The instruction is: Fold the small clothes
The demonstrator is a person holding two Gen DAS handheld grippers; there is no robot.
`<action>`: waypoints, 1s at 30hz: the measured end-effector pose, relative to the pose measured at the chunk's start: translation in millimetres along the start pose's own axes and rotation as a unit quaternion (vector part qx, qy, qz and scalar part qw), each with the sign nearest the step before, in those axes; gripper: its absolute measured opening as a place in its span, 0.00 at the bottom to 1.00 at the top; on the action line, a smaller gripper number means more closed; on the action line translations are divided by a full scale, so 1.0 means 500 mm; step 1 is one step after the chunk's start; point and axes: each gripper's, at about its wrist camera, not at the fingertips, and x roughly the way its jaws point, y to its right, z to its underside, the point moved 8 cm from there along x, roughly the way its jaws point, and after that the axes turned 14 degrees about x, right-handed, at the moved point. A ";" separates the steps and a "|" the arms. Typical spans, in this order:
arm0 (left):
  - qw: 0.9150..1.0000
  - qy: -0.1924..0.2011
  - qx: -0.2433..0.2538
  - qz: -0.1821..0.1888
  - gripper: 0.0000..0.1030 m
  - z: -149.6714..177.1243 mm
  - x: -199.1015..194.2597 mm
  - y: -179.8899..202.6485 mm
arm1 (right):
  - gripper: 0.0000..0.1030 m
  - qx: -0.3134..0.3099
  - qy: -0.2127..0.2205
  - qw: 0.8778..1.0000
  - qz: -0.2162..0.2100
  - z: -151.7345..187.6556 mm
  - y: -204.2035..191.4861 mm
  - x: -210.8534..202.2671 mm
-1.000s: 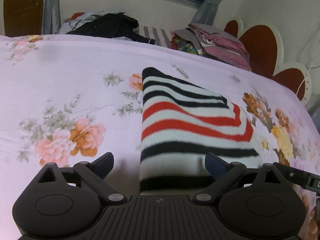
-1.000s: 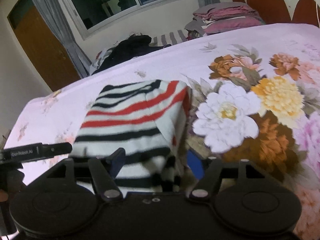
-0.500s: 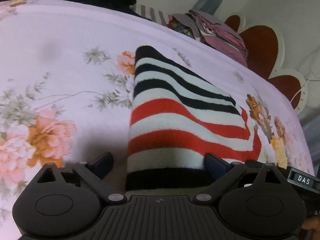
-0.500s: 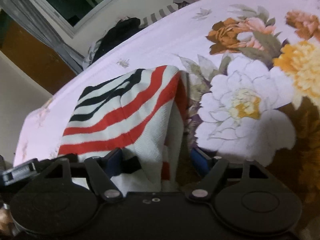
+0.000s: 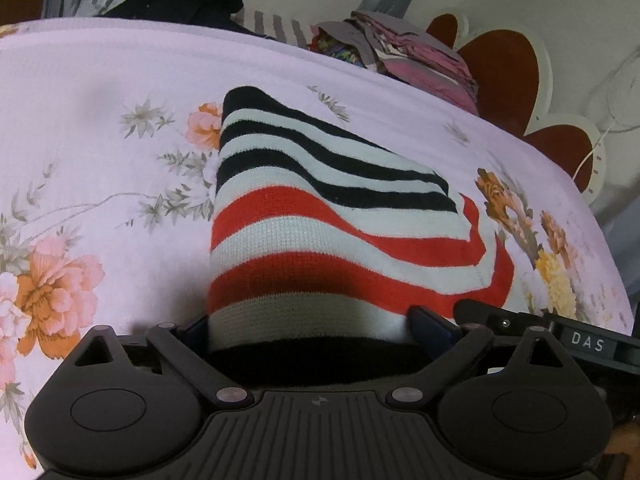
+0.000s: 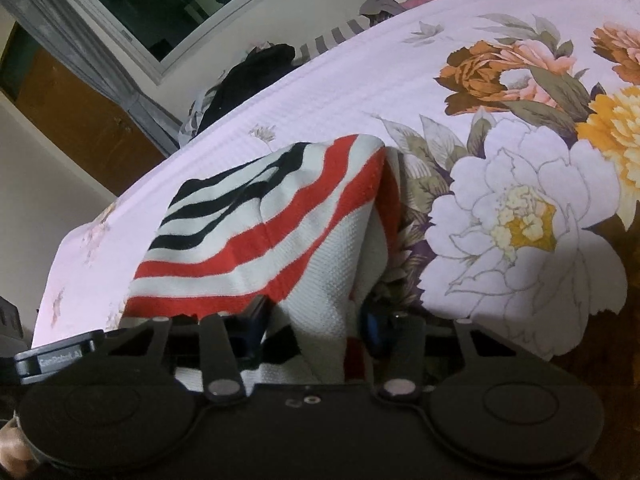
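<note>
A knitted garment [image 5: 320, 208] with white, black and red stripes lies folded on the floral bedsheet [image 5: 100, 120]. My left gripper [image 5: 314, 324] is low at its near left edge. Its jaws stand wide and open, and the black hem fills the gap between them. My right gripper [image 6: 314, 320] is at the garment's [image 6: 248, 240] near right corner. Its jaws are closing around a raised white fold of the cloth, and a gap still shows beside the left finger [image 6: 256, 316]. Each gripper's body shows at the edge of the other's view.
A heap of dark clothes [image 5: 180, 0] and a folded pink and grey stack [image 5: 416, 52] lie along the bed's far edge. The scalloped headboard [image 5: 500, 76] is at the right. A window [image 6: 160, 8] and a wooden door [image 6: 72, 112] stand behind the bed.
Both grippers sank and came forward onto the garment's near edge. The right jaws narrowed around a fold of cloth. The left jaws kept their width.
</note>
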 end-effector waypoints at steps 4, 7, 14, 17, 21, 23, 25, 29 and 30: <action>1.000 0.011 0.015 -0.003 0.76 -0.005 -0.014 0.005 | 0.37 0.003 0.007 1.000 0.001 0.005 -0.014 -0.013; 1.000 0.020 0.021 -0.006 0.63 -0.008 -0.030 0.005 | 0.34 -0.002 0.017 1.000 -0.007 0.005 -0.030 -0.027; 0.998 0.047 0.038 -0.010 0.53 -0.020 -0.071 0.014 | 0.32 -0.014 0.030 0.999 -0.037 0.002 -0.076 -0.054; 0.998 0.056 0.037 -0.010 0.53 -0.026 -0.098 0.019 | 0.32 -0.027 0.033 0.998 -0.055 0.003 -0.112 -0.065; 0.997 0.065 0.038 -0.023 0.53 -0.031 -0.145 0.001 | 0.32 -0.037 0.030 0.996 -0.071 0.016 -0.158 -0.065; 0.996 0.071 0.036 -0.032 0.53 -0.030 -0.174 -0.020 | 0.32 -0.041 0.027 0.995 -0.081 0.027 -0.185 -0.062; 0.996 0.077 0.035 -0.041 0.53 -0.027 -0.204 -0.047 | 0.31 -0.044 0.025 0.995 -0.090 0.037 -0.216 -0.058; 0.994 0.090 0.024 -0.056 0.53 -0.023 -0.266 -0.126 | 0.31 -0.057 0.023 0.992 -0.108 0.068 -0.300 -0.040; 0.994 0.094 0.021 -0.060 0.53 -0.022 -0.282 -0.150 | 0.31 -0.062 0.022 0.992 -0.111 0.077 -0.324 -0.030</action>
